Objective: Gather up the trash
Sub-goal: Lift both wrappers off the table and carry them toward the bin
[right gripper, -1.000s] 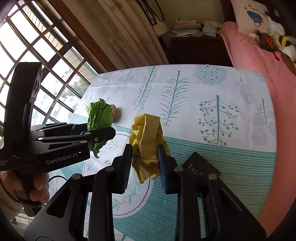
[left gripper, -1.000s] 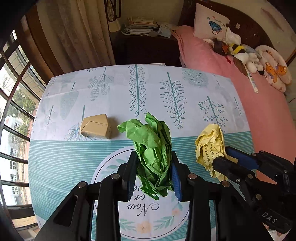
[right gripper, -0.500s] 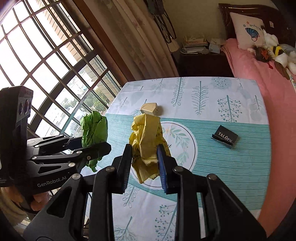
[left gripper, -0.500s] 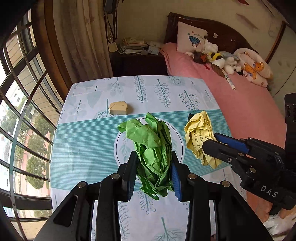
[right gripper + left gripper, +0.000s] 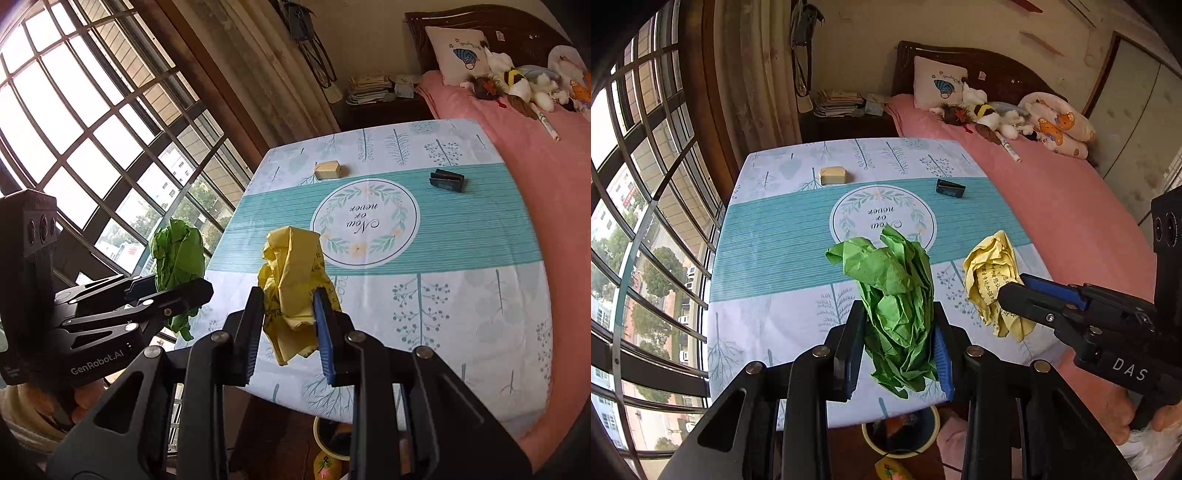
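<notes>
Left wrist view showed the left gripper (image 5: pixel 899 354) clamped on the green crumpled paper (image 5: pixel 894 306), lifted clear of the table (image 5: pixel 768 258). Half a second earlier the gripper had hung over the table's middle; it had since drawn back to the near edge, so more of the cloth came into sight, along with the black box (image 5: pixel 950 187) and the yellow-rimmed bin (image 5: pixel 901 432) on the floor below the near edge. A second before, both papers had sat low over the cloth.

Right wrist view showed the right gripper (image 5: pixel 288 325) pinching the yellow crumpled paper (image 5: pixel 291 280), also held above the near part of the table (image 5: pixel 461 295); dark printed characters ran over its creases. Both papers were loose, sharply creased wads with ragged ends hanging below the blue-padded fingers (image 5: pixel 325 332).

The tan box (image 5: pixel 833 175) lay at the far left of the table and the black box at the far right, well apart, both flat-sided and small. The cloth was smooth, printed with leaves, teal stripes and a round wreath.

A barred window (image 5: pixel 92 129) ran along the left, close to the table's edge; the pink bed (image 5: pixel 1052 206) pressed against its right side. Open room lay at the near edge, where the bin (image 5: pixel 332 439) stood partly under the table.
</notes>
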`<state>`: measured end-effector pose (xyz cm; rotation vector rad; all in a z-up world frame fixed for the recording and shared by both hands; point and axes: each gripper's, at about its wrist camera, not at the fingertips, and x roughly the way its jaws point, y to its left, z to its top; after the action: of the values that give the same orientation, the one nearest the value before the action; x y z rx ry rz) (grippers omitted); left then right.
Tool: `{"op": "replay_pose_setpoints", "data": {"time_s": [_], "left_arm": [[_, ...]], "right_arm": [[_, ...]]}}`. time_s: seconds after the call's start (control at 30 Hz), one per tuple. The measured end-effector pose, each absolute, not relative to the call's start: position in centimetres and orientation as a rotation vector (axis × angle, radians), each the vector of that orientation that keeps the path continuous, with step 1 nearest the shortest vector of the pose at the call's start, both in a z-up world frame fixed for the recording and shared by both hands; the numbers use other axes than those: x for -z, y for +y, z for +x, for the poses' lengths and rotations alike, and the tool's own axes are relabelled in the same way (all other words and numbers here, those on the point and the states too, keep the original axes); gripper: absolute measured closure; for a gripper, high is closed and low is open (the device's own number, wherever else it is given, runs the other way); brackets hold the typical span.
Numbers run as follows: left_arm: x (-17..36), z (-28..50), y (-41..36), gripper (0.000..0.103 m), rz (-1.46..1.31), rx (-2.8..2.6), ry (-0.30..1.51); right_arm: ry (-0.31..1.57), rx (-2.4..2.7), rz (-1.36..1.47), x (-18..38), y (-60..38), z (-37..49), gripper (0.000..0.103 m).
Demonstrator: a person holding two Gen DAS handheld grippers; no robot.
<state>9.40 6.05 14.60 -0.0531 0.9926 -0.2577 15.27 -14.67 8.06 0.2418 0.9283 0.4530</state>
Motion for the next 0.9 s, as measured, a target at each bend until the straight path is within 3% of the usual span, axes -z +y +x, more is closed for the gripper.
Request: {"op": "replay_pose_setpoints", "data": {"time_s": [0.27,0.57,0.9], "left_arm": [[-11.2,0.8,8.7,0.070,-0.057,0.295,1.066],[-7.1,-2.3,7.6,0.070,-0.066,0.294,1.135],[3.5,-5.3,3.0,0.070,-0.069,0.270,1.295]], "right_arm": [[1.003,-0.377,0.257,-5.1,-12.3,6.3,0.079],[1.103,-0.333,0.248,-1.3,-12.5,1.9,0.079],[1.262,-0.301,0.321,8.7,-14.5,-0.9,0.079]]}}
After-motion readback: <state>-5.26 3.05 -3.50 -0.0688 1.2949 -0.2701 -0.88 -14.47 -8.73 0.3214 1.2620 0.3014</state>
